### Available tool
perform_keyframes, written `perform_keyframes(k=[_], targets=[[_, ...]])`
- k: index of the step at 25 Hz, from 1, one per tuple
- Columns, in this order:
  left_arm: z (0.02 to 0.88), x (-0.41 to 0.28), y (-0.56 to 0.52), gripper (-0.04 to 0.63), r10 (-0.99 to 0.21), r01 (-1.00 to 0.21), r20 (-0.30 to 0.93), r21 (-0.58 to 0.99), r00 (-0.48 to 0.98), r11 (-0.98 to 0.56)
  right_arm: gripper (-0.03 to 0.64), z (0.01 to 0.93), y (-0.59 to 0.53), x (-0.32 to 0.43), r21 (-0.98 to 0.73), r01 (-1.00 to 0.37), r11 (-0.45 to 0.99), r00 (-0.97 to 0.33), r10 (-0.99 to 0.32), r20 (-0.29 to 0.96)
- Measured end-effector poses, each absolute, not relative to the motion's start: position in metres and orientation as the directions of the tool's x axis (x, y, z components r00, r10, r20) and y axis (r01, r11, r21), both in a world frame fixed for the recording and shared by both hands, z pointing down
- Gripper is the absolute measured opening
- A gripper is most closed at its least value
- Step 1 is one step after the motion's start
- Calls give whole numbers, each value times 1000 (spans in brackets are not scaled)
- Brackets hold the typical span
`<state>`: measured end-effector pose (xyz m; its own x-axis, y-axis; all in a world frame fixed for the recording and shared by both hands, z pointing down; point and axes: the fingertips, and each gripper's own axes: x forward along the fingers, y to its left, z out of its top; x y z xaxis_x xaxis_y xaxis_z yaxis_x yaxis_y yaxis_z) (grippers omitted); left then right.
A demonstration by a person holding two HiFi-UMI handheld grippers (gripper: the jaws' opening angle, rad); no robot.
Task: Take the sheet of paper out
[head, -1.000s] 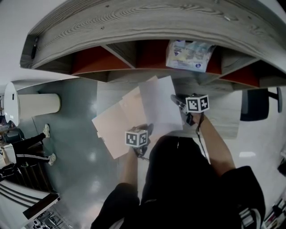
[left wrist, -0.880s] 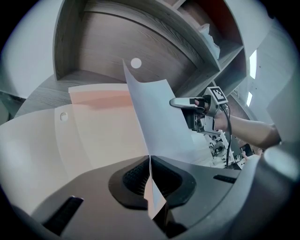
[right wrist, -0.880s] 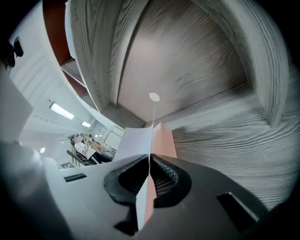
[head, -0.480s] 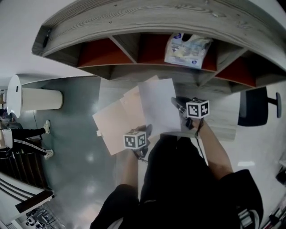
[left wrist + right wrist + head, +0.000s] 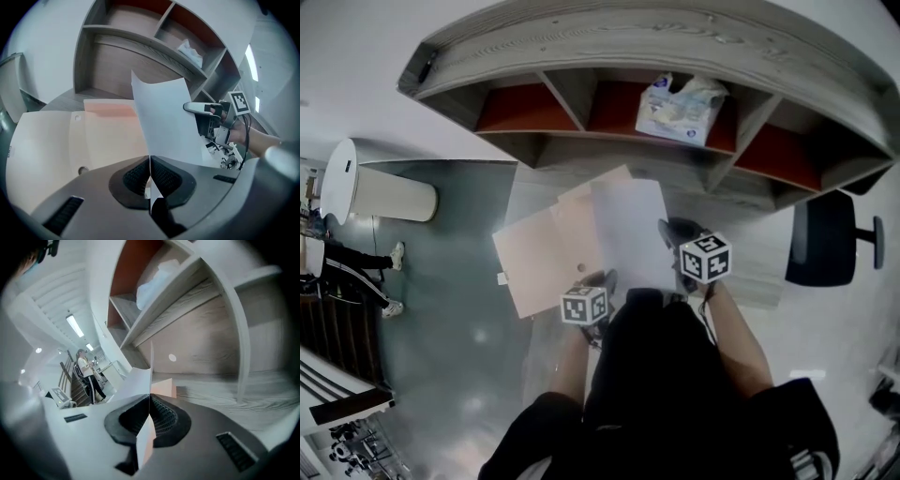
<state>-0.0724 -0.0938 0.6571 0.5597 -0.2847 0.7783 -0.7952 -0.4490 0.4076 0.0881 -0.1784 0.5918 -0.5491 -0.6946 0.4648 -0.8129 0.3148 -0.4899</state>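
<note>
Rolling right gripper [image 5: 667, 229] pinches sheet of paper [image 5: 626, 225] at 3 o'clock edge; left gripper [image 5: 602, 279] clamps folder [image 5: 534, 267]; sheet barely withdrawn yet

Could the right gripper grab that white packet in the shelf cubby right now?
Probably not yet: the right gripper has its fingers shut on the sheet of paper. The packet lies in an open cubby with nothing in front, so the path looks free.

Left tongs [image 5: 602, 278] clamped on sheet of paper [image 5: 626, 230] | right tongs [image 5: 667, 228] clamped likewise | forearms [image 5: 739, 339] reaching forward
</note>
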Motion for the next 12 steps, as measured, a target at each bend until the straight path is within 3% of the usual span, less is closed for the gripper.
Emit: perform_keyframes(k=[5, 12], targets=[[640, -57, -83, 46, -369, -819, 749, 396, 550, -415, 18, 566, -162, 95, -368, -862, 348, -489, -760, 428], [620, -36, -57, 46, -412, -823, 732, 364, 542, -437, 18, 552, -134, 101, -349, -866, 359, -482, -788, 383]])
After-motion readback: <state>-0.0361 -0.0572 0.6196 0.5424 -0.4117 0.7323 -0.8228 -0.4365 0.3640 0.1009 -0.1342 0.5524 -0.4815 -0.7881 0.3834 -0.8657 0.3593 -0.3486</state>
